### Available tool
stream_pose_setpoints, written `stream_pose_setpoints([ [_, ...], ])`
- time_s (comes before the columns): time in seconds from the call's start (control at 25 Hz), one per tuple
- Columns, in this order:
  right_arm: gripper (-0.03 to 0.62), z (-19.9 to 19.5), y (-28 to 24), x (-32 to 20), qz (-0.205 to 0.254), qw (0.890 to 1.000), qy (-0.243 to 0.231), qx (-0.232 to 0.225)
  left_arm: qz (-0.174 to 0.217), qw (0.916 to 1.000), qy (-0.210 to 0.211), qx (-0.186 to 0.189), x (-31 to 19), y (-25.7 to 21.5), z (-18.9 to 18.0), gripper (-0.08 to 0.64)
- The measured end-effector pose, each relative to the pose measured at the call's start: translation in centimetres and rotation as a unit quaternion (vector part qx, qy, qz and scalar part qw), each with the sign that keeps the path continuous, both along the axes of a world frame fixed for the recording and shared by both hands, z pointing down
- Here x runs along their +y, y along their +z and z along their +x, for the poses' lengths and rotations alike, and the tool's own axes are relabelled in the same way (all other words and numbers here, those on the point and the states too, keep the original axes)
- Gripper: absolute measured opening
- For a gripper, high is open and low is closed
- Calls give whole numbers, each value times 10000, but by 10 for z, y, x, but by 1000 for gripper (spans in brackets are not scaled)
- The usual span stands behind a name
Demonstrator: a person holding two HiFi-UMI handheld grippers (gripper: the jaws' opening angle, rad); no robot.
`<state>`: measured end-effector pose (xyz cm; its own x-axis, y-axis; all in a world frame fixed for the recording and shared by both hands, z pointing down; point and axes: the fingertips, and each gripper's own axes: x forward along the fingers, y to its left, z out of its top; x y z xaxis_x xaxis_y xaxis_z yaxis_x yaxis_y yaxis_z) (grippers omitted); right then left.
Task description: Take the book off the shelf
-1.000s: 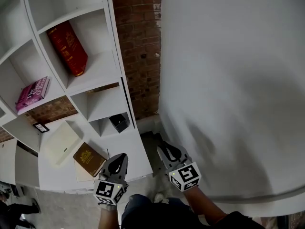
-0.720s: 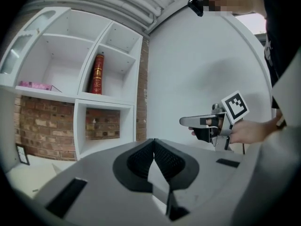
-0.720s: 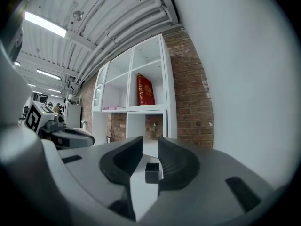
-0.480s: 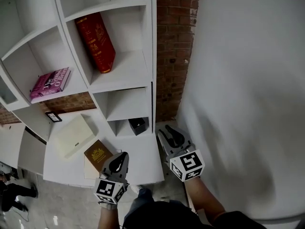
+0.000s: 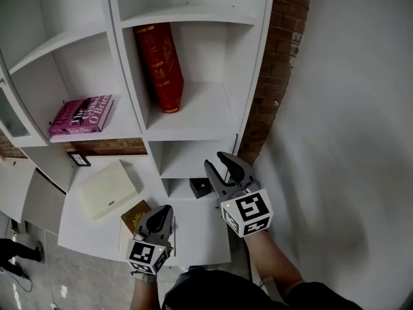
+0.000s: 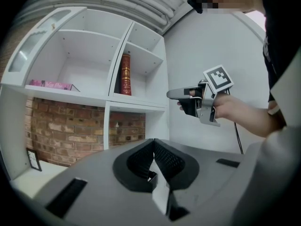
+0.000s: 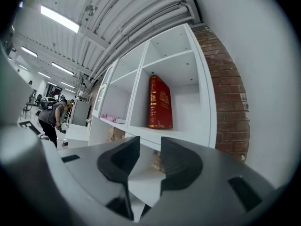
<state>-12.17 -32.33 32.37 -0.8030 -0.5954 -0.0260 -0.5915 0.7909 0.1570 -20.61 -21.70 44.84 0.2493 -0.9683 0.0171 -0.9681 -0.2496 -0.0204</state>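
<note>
Red book point(image 5: 159, 66) leaning against the left wall of a right-hand shelf point(image 5: 193, 118) compartment, right gripper point(image 5: 218, 162) hovering near the shelf's front edge, jaws just opening, empty, left gripper point(image 5: 168, 210) pressing its jaws together, empty.

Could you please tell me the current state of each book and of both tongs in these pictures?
red book: closed, standing upright.
pink book: closed, lying flat.
brown book: closed, lying flat.
left tongs: shut, nothing between them.
right tongs: open and empty; the jaws have just been opening.
</note>
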Motion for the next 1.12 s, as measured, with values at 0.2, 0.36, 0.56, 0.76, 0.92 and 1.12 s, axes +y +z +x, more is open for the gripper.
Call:
stream_pose_setpoints([
  [0.2,144,-42,-26,-20,179,9996,-166,130,10,9999,-101,70,-15,1,-25,9],
  [0.36,160,-68,-43,-34,273,9991,-252,205,40,9999,-143,71,-25,-1,-39,9],
  [0.56,172,-93,-63,-51,306,9989,-299,176,114,9996,-254,100,-31,-8,-56,9],
  [0.76,210,-118,-82,-68,403,9986,-288,183,140,9993,-337,108,-34,-10,-71,9],
  [0.92,230,-137,-88,-82,418,9985,-234,261,159,9989,-419,147,-37,-9,-83,9],
  [1.12,262,-154,-93,-104,384,9986,16,366,144,9984,-495,215,-43,-5,-99,9],
])
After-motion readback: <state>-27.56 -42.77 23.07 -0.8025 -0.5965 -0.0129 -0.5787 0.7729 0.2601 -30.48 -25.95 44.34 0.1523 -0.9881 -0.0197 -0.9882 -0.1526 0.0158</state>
